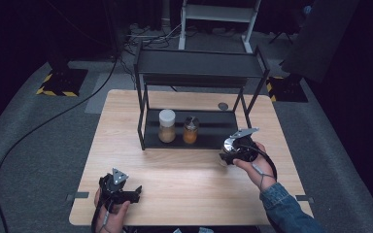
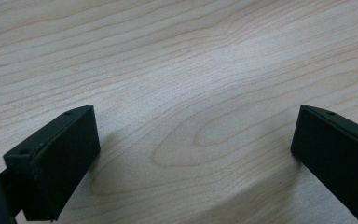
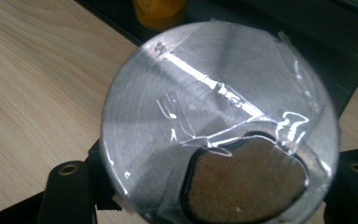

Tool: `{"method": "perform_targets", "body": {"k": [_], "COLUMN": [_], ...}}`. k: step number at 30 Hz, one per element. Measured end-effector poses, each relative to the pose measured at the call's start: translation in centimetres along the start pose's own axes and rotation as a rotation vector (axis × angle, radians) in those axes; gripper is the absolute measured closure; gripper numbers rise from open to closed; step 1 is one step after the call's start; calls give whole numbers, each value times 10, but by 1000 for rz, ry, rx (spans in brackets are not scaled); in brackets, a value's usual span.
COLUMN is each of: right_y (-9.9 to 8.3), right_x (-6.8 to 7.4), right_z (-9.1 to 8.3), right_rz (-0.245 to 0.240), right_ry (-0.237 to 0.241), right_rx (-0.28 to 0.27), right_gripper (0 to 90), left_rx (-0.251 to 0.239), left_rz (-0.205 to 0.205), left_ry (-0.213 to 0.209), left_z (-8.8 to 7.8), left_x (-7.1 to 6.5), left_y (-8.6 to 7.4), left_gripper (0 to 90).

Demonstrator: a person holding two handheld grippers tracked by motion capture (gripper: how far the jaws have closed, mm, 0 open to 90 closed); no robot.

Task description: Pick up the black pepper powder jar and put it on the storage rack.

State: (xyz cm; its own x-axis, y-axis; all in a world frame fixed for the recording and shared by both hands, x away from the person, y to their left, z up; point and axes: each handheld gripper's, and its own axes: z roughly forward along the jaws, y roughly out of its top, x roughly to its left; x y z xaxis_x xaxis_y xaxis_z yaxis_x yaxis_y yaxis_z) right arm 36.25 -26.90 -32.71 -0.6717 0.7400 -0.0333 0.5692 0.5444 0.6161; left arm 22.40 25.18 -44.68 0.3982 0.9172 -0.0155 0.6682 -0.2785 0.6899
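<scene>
Right gripper (image 1: 227, 154) clamps silver-lidded jar (image 3: 219, 126) near shelf (image 1: 150, 141), two jars (image 1: 167, 125) shelved at 12 o'clock; left gripper (image 2: 193, 154) gapes, idle.

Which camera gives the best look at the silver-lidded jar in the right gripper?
The right gripper view: the silver-lidded jar sits close up, taped lid and brown contents clear. The high view shows it small, beside the rack.
</scene>
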Motion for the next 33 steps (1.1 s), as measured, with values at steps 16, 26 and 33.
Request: {"method": "perform_targets", "body": {"k": [16,26,33], "right_y": [26,44,58], "right_x": [-12,-16,-19], "right_z": [-14,-13,-7], "right_rz": [12,11,4], "right_ry": [-11,-12,-10], "right_rx": [-22,-36,-47], "right_gripper": [309,309,309], "left_rx": [-1,-1,-1], "left_rz": [0,0,0], "left_ry": [1,1,1], "left_z": [0,0,0], "left_x": [0,0,0], "left_y": [0,0,0], "left_gripper": [10,10,10]}}
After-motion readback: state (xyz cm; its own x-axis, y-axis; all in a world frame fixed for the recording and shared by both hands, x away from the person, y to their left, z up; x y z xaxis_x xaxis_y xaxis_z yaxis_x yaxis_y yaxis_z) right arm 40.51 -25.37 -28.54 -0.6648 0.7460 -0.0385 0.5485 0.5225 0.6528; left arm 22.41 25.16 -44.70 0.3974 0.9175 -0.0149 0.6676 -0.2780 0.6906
